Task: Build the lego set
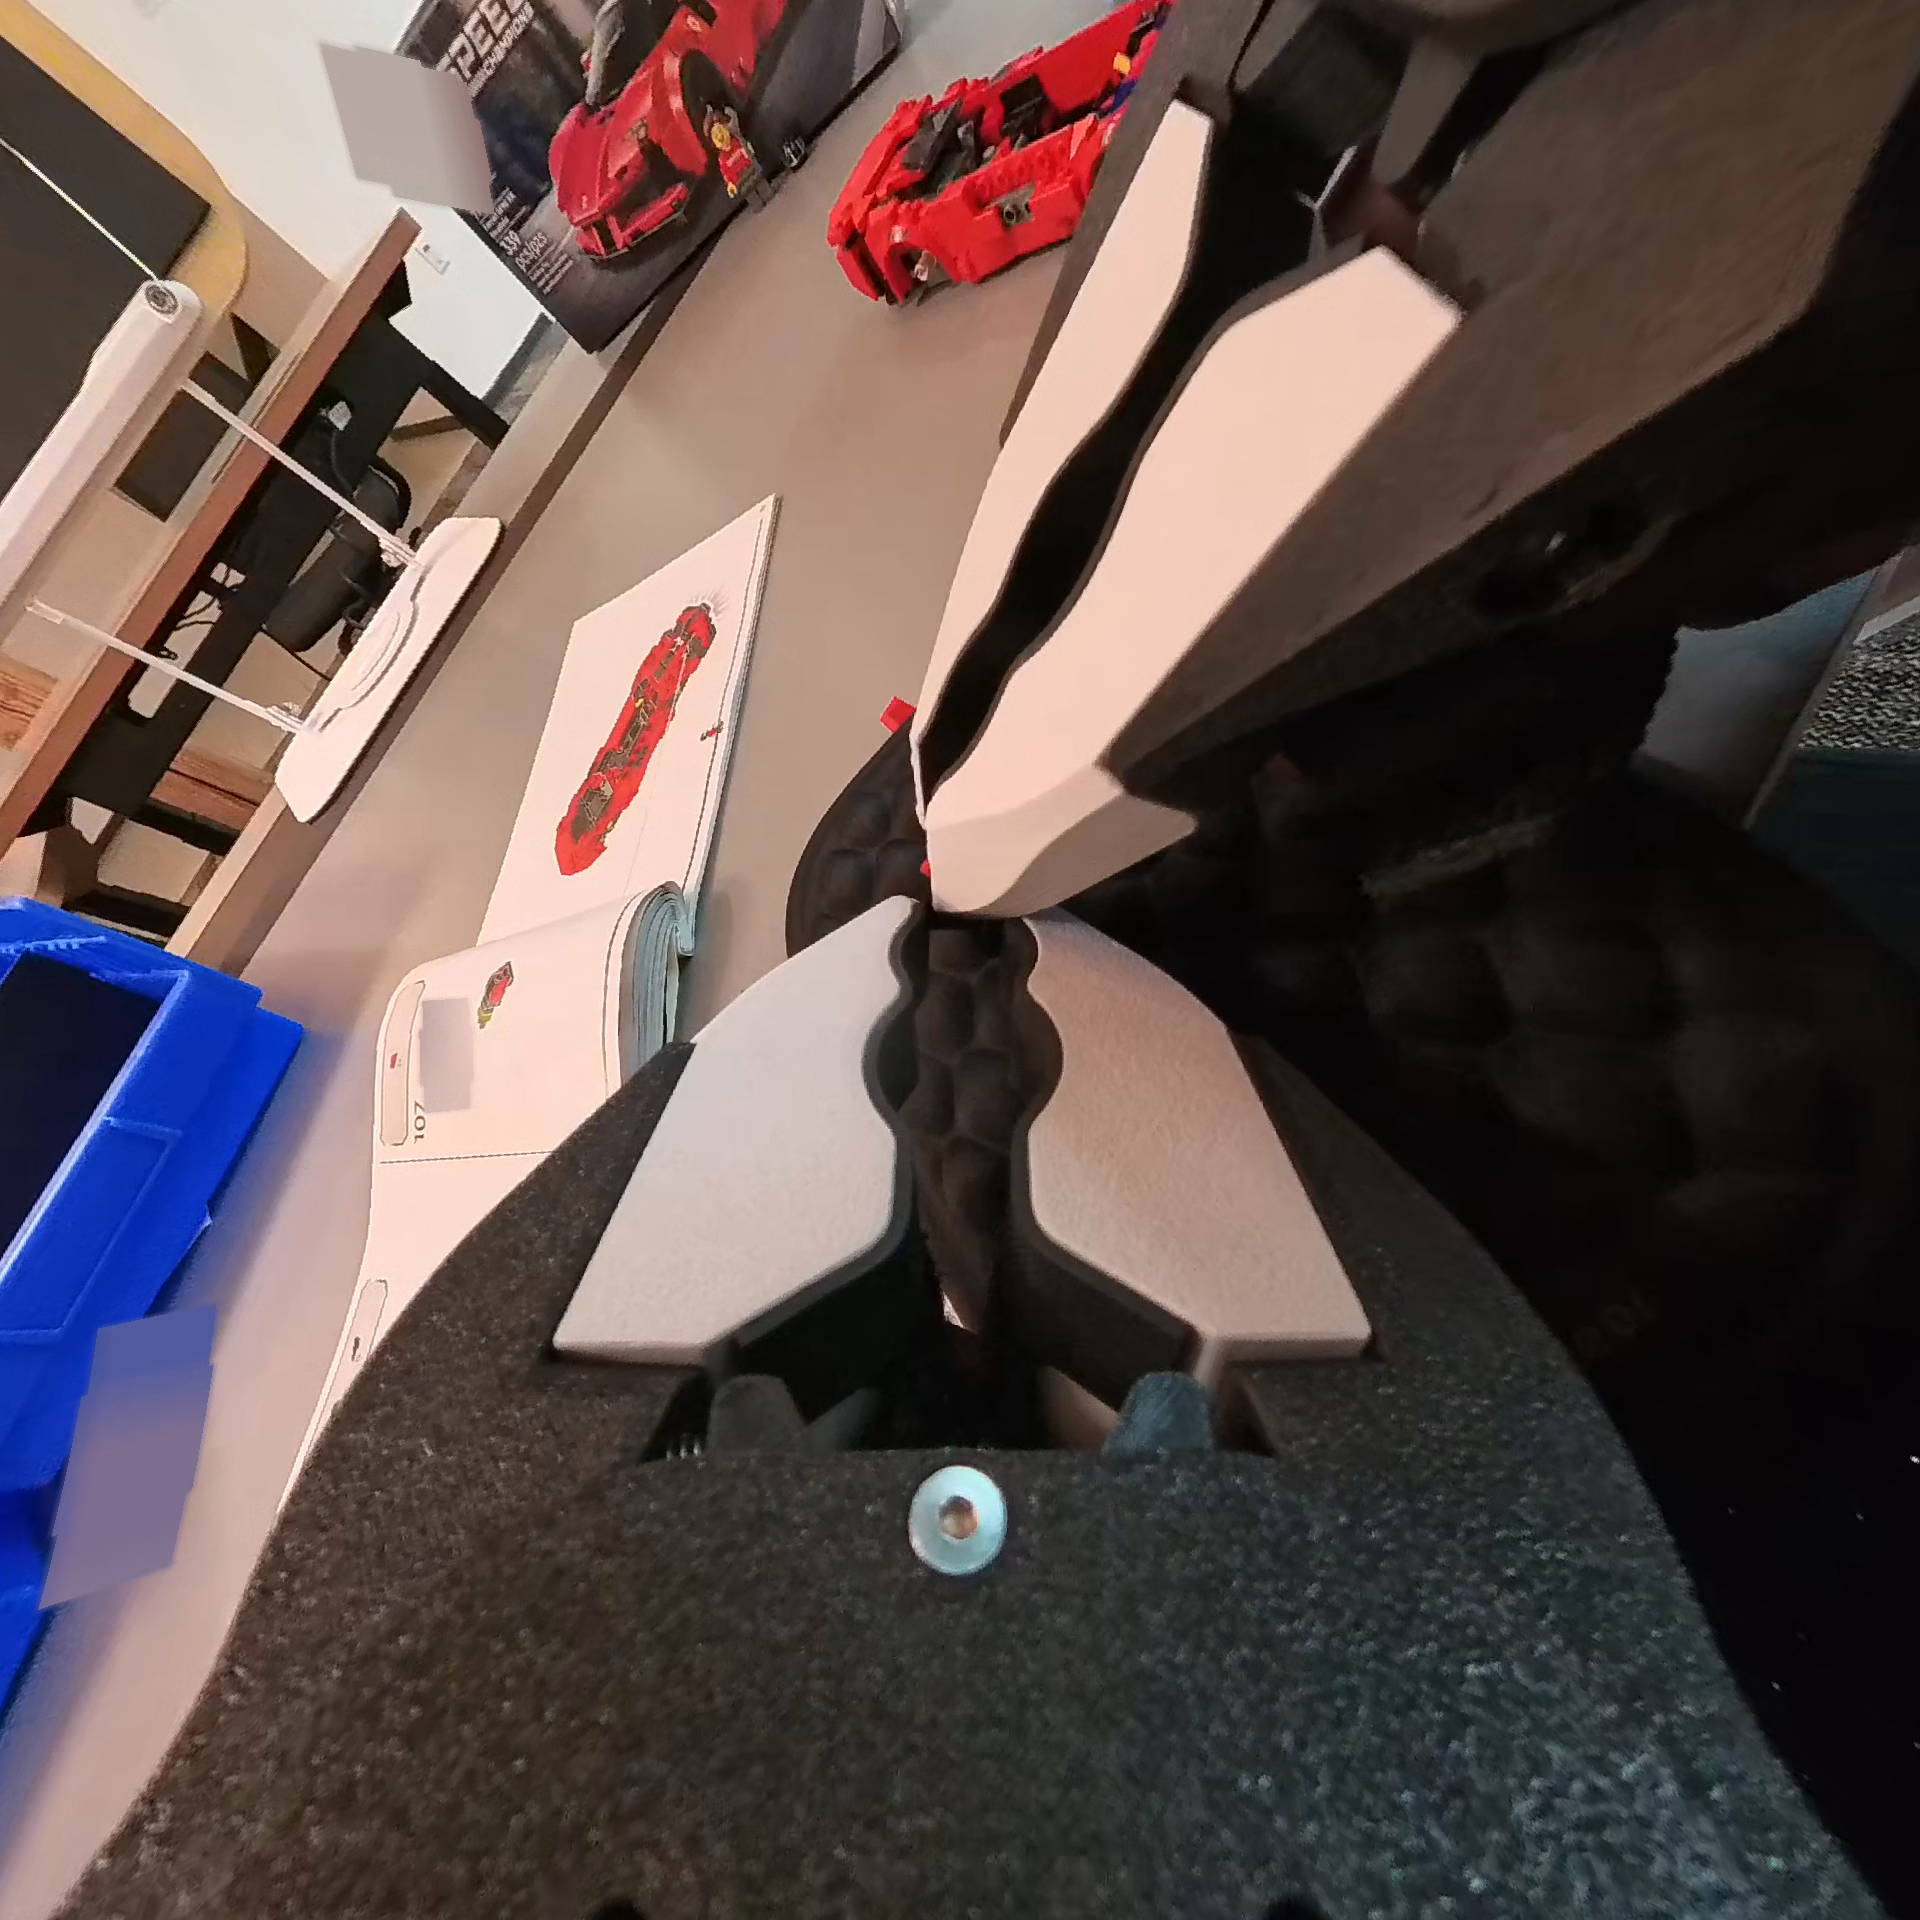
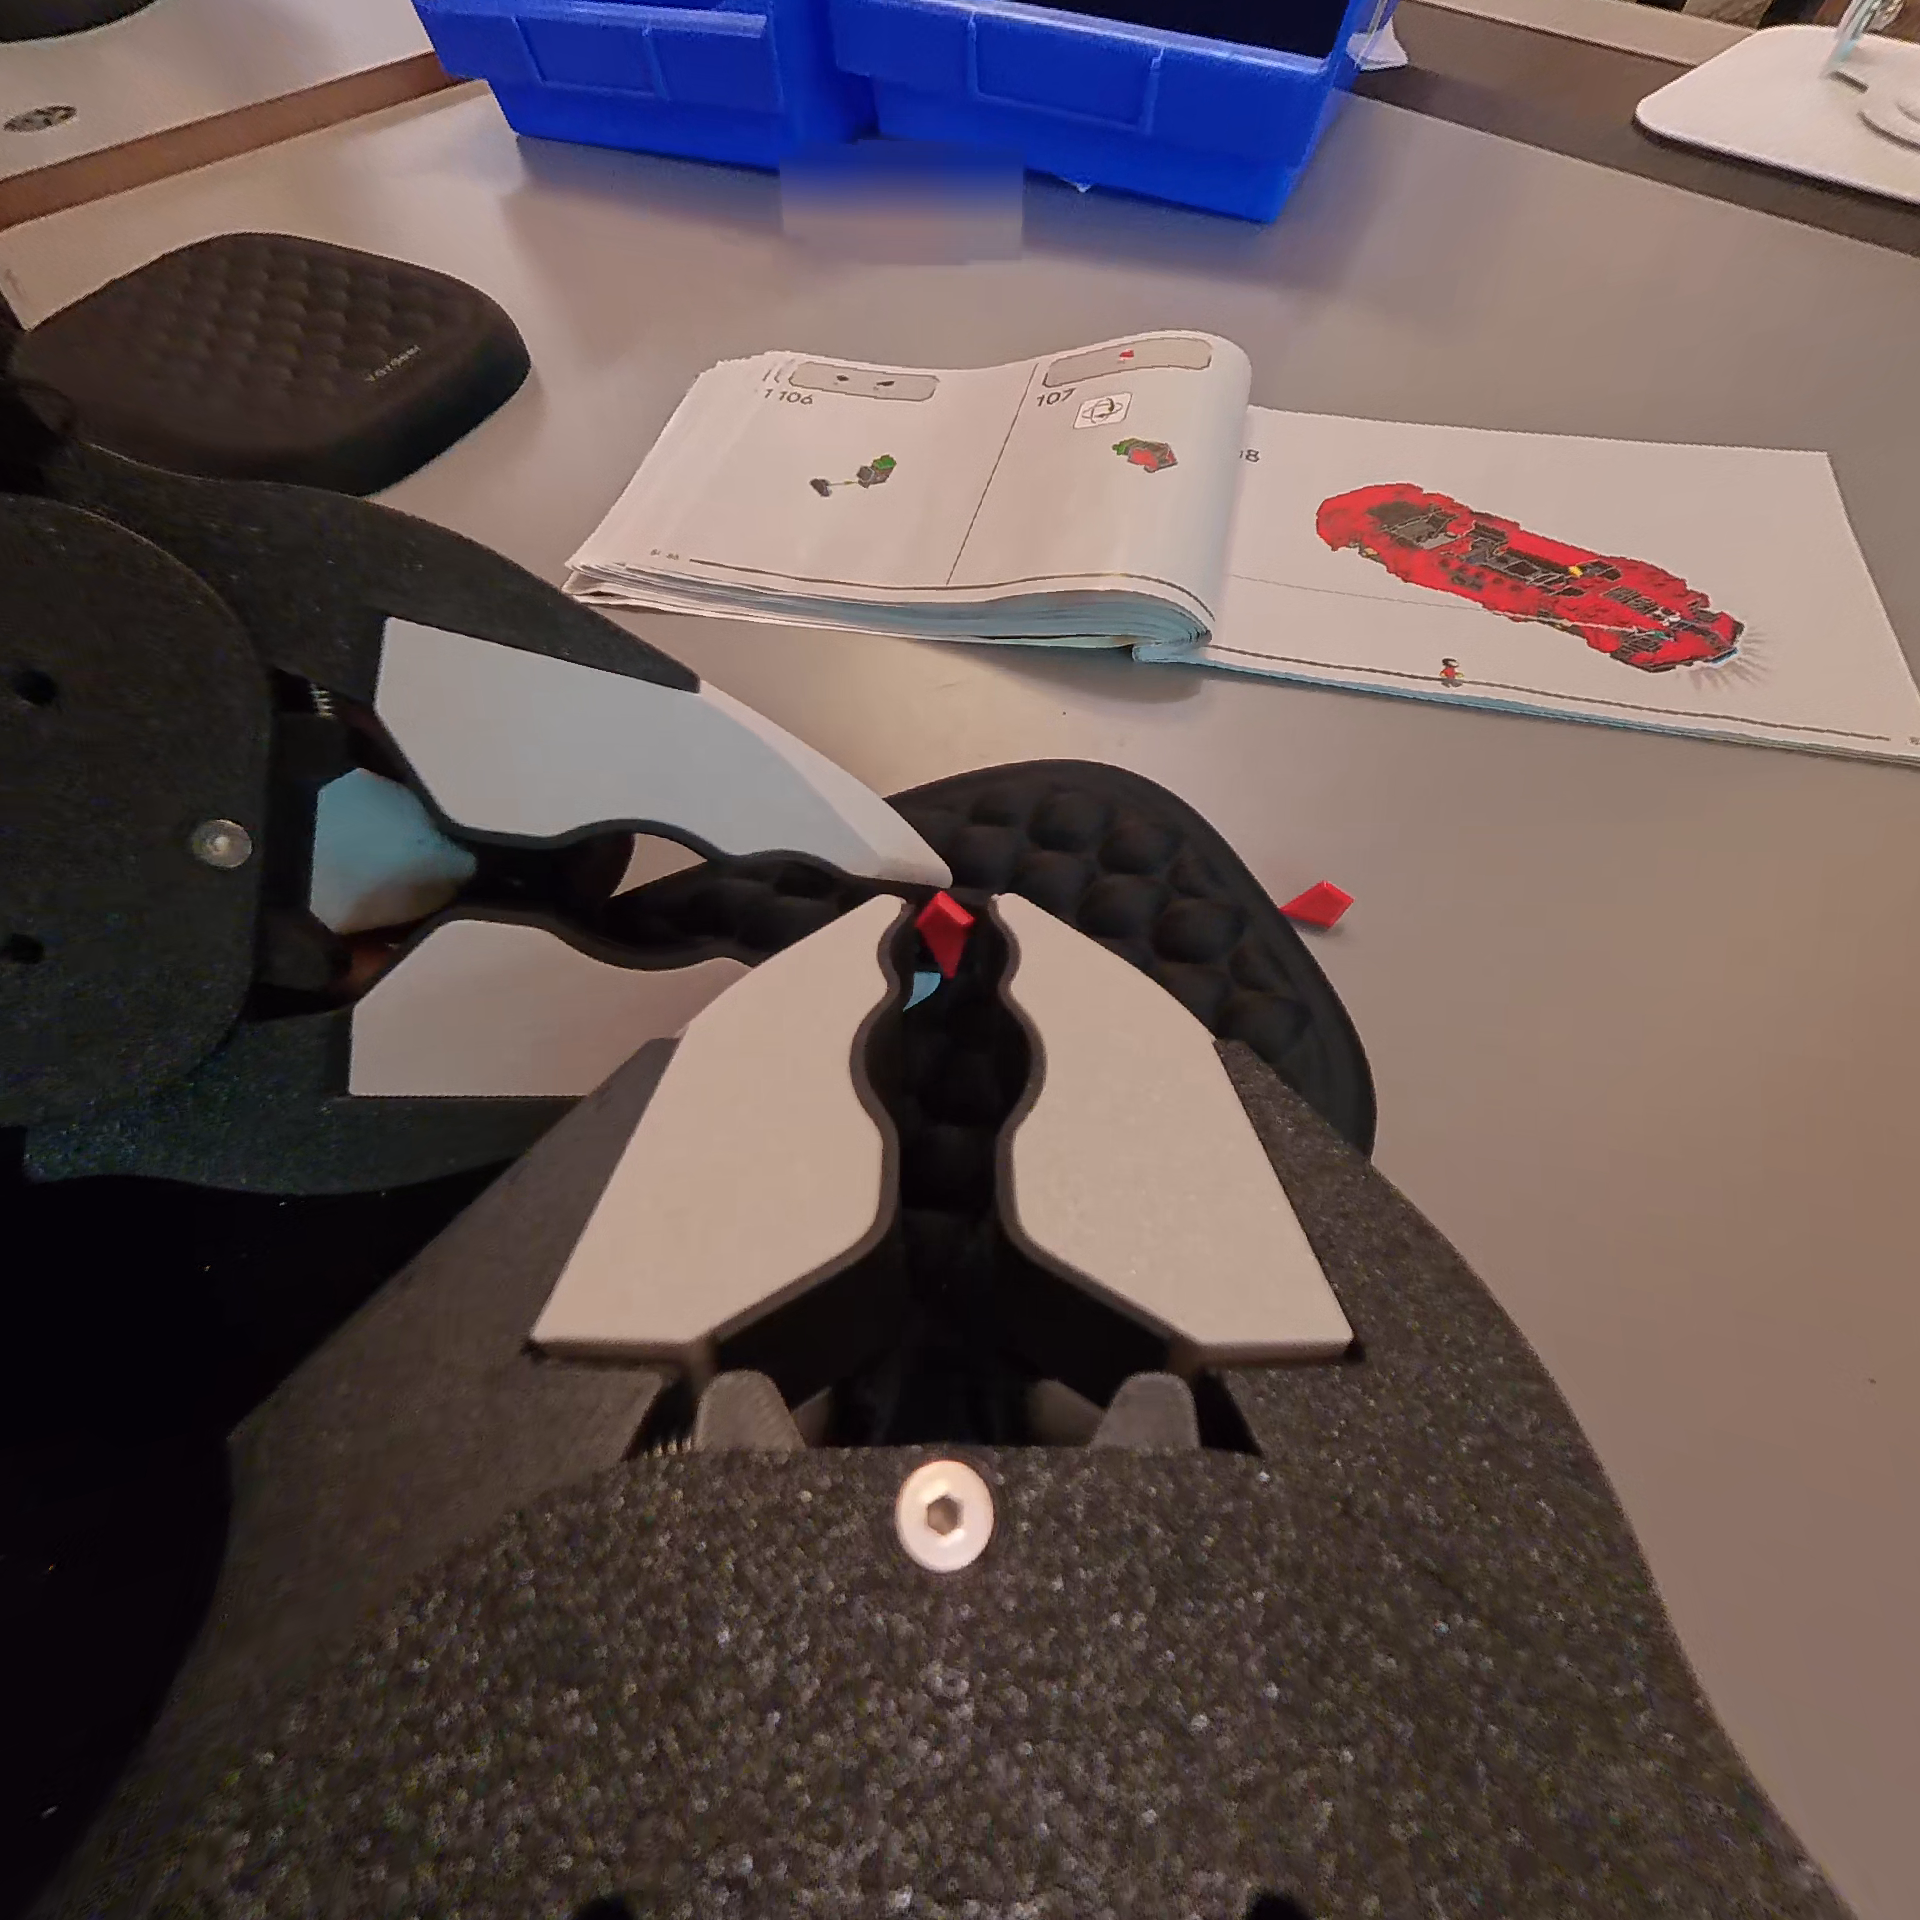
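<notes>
A small red Lego piece (image 2: 943,923) sits between the fingertips of my right gripper (image 2: 948,908), which is closed to about its width, above a black padded rest (image 2: 1164,862). My left gripper (image 1: 971,914) comes in from the left in the right wrist view, and its upper fingertip (image 2: 914,868) touches the top of the piece. In the left wrist view the right gripper's tip (image 1: 997,852) covers the narrow gap between my left fingertips. A second red piece (image 2: 1317,902) lies on the table. The partly built red car (image 1: 966,177) stands at the far side.
An open instruction booklet (image 2: 1039,499) lies on the grey table (image 2: 1558,1039). Blue bins (image 2: 935,83) stand behind it. A second black pad (image 2: 270,353) is at the left. The set's box (image 1: 644,135) and a white stand base (image 1: 384,665) are near the table's edge. My left and right fingertips are right by each other.
</notes>
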### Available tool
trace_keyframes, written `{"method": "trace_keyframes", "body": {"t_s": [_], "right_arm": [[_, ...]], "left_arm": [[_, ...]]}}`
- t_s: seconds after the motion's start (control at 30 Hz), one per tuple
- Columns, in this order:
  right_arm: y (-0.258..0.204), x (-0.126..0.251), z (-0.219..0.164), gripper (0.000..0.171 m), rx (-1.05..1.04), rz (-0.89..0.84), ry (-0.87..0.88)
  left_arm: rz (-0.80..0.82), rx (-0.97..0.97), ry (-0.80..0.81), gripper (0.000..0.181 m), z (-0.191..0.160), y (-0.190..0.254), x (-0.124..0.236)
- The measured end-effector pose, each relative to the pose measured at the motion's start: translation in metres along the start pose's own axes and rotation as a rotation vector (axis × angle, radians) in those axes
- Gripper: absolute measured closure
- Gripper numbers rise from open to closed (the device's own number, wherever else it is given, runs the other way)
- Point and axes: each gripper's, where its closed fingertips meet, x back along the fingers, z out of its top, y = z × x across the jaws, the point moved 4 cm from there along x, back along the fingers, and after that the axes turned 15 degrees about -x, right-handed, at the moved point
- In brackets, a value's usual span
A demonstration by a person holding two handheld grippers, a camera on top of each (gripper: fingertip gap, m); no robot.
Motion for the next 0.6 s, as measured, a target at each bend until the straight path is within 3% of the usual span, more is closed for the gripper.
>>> {"method": "trace_keyframes", "body": {"t_s": [0.6], "right_arm": [[0.0002,0.0029,-0.0016,0.158,-0.007,0.011,0.015]], "left_arm": [[0.020,-0.065,0.029,0.169,0.0020,0.0015,0.0011]]}}
